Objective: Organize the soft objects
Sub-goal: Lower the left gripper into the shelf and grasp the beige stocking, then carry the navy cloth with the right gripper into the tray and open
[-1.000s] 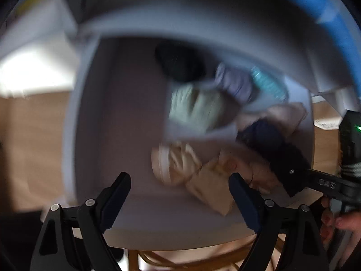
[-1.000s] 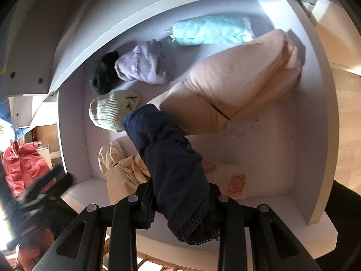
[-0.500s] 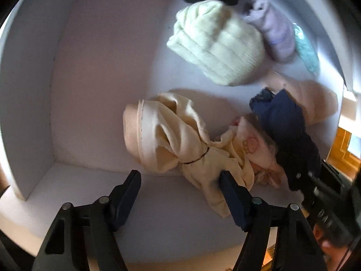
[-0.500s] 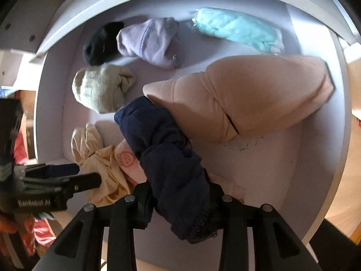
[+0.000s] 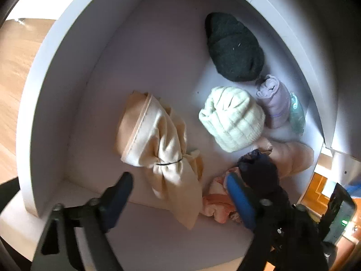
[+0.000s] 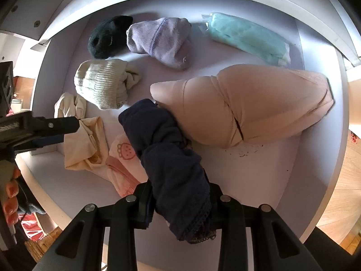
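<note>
- Navy cloth point(image 6: 171, 158) hung pinched in the right gripper point(image 6: 180, 203), fingers closing; beside the cream hat point(image 6: 101, 83), it could snag the pink garment point(image 6: 121, 158).
- Left gripper point(image 5: 180, 194) fingers were opening around the beige bundle point(image 5: 158, 140), not gripping; closing might drag neighbours.

right tongs point(image 6: 180, 205) at lower centre clamp a navy cloth point(image 6: 167, 149); peach bundle point(image 6: 248, 106) lies right of it.

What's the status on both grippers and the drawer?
Right gripper shut on dark navy cloth bundle, jaws closing. Left gripper opening over tied cream fabric bundle, not gripping. Big peach fabric roll crowds navy bundle's drop spot.
</note>
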A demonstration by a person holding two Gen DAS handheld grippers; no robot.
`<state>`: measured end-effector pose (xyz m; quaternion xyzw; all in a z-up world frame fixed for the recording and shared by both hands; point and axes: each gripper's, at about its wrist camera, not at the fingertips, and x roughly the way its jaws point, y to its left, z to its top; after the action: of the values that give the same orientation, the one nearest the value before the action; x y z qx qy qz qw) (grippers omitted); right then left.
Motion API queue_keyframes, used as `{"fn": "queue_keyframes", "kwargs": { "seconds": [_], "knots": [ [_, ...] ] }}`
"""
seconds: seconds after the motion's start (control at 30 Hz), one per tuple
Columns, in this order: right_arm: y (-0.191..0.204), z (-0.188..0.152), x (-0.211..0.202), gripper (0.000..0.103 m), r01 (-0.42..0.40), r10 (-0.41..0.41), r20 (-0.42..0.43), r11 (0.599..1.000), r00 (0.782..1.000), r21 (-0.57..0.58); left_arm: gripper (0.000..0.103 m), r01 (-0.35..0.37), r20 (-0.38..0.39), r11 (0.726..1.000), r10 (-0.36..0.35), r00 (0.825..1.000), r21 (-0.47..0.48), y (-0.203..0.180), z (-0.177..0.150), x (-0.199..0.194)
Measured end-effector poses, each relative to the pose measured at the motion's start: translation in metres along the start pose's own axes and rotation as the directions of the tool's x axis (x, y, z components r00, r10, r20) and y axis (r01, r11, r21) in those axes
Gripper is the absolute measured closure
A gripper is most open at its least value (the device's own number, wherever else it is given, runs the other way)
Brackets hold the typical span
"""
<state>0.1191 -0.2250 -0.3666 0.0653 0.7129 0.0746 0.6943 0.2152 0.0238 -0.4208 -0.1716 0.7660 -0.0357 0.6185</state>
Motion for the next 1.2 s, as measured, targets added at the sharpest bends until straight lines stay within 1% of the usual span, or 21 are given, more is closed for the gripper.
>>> {"fn": "queue_keyframes", "kwargs": {
  "seconds": [0.1, 0.13, 0.2, 0.23, 0.3, 0.33, 0.37, 0.47, 0.5, 0.6, 0.63, 0.7, 0.73, 0.77, 0.8, 0.83, 0.9, 0.93, 1.0, 1.07, 1.2],
  "knots": [
    [0.0, 0.003, -0.006, 0.07, 0.01, -0.01, 0.006, 1.0, 1.0, -0.014, 0.013, -0.033, -0.027, 0.999, 0.034, 0.999, 0.014, -0.005, -0.005, 0.013],
    [0.001, 0.003, -0.005, 0.07, 0.014, -0.014, 0.006, 1.0, 1.0, -0.019, 0.015, -0.044, -0.028, 0.999, 0.044, 0.999, 0.017, -0.003, -0.006, 0.017],
    [0.003, 0.001, -0.004, 0.07, 0.02, -0.02, 0.005, 0.999, 1.0, -0.025, 0.025, -0.079, -0.017, 0.996, 0.079, 0.997, 0.03, -0.003, -0.009, 0.023],
    [0.004, -0.001, -0.005, 0.07, 0.02, -0.02, 0.006, 0.999, 1.0, -0.025, 0.037, -0.091, -0.014, 0.995, 0.092, 0.996, 0.039, -0.002, -0.008, 0.026],
    [0.006, -0.003, -0.008, 0.07, 0.025, -0.024, 0.012, 0.999, 1.0, -0.03, 0.041, -0.102, 0.0, 0.993, 0.103, 0.995, 0.053, -0.004, -0.009, 0.028],
    [0.009, -0.002, -0.006, 0.07, 0.029, -0.029, 0.013, 0.999, 0.999, -0.036, 0.054, -0.111, 0.018, 0.991, 0.11, 0.994, 0.072, -0.007, -0.01, 0.026],
    [0.011, -0.002, -0.006, 0.07, 0.038, -0.038, 0.013, 0.998, 0.999, -0.052, 0.06, -0.116, 0.024, 0.989, 0.114, 0.993, 0.09, -0.009, -0.01, 0.026],
    [0.019, -0.003, -0.001, 0.07, 0.057, -0.058, -0.004, 0.994, 0.998, -0.097, 0.061, -0.146, 0.039, 0.978, 0.141, 0.989, 0.147, -0.017, -0.017, 0.027],
    [0.025, -0.003, 0.001, 0.069, 0.065, -0.067, -0.014, 0.989, 0.998, -0.13, 0.061, -0.158, 0.044, 0.973, 0.153, 0.987, 0.167, -0.02, -0.02, 0.028],
    [0.047, -0.003, 0.005, 0.067, 0.116, -0.135, -0.048, 0.953, 0.99, -0.279, 0.061, -0.204, 0.061, 0.953, 0.195, 0.979, 0.225, -0.031, -0.028, 0.03],
    [0.055, -0.001, 0.007, 0.067, 0.148, -0.175, -0.051, 0.93, 0.983, -0.337, 0.061, -0.21, 0.065, 0.95, 0.201, 0.977, 0.232, -0.033, -0.03, 0.031],
    [0.063, 0.002, 0.012, 0.066, 0.177, -0.22, -0.067, 0.903, 0.973, -0.393, 0.058, -0.22, 0.067, 0.945, 0.21, 0.975, 0.241, -0.034, -0.035, 0.032],
    [0.067, 0.005, 0.015, 0.066, 0.17, -0.227, -0.093, 0.893, 0.969, -0.416, 0.058, -0.223, 0.066, 0.944, 0.213, 0.975, 0.242, -0.04, -0.036, 0.034],
    [0.069, 0.007, 0.017, 0.066, 0.164, -0.23, -0.108, 0.89, 0.967, -0.426, 0.058, -0.227, 0.062, 0.944, 0.218, 0.974, 0.241, -0.041, -0.031, 0.034],
    [0.071, 0.009, 0.018, 0.066, 0.16, -0.238, -0.126, 0.882, 0.963, -0.443, 0.058, -0.228, 0.06, 0.944, 0.22, 0.974, 0.24, -0.038, -0.02, 0.028],
    [0.072, 0.01, 0.019, 0.067, 0.16, -0.245, -0.133, 0.876, 0.96, -0.454, 0.057, -0.23, 0.061, 0.943, 0.222, 0.973, 0.239, -0.037, -0.02, 0.032],
    [0.076, 0.009, 0.017, 0.073, 0.177, -0.263, -0.126, 0.867, 0.957, -0.466, 0.057, -0.232, 0.06, 0.941, 0.224, 0.973, 0.245, -0.037, -0.021, 0.034],
    [0.076, 0.01, 0.013, 0.075, 0.186, -0.263, -0.116, 0.874, 0.958, -0.449, 0.058, -0.233, 0.06, 0.94, 0.225, 0.973, 0.248, -0.037, -0.022, 0.033],
    [0.069, 0.006, -0.002, 0.076, 0.151, -0.199, -0.102, 0.921, 0.975, -0.358, 0.059, -0.235, 0.063, 0.94, 0.227, 0.972, 0.247, -0.033, -0.022, 0.029],
    [0.063, -0.001, -0.017, 0.077, 0.115, -0.145, -0.081, 0.948, 0.986, -0.298, 0.061, -0.24, 0.07, 0.937, 0.23, 0.971, 0.253, -0.036, -0.02, 0.029],
    [0.052, -0.018, -0.047, 0.077, 0.063, -0.069, -0.028, 0.981, 0.997, -0.181, 0.061, -0.251, 0.083, 0.928, 0.237, 0.968, 0.275, -0.04, -0.022, 0.026]
  ]
}}
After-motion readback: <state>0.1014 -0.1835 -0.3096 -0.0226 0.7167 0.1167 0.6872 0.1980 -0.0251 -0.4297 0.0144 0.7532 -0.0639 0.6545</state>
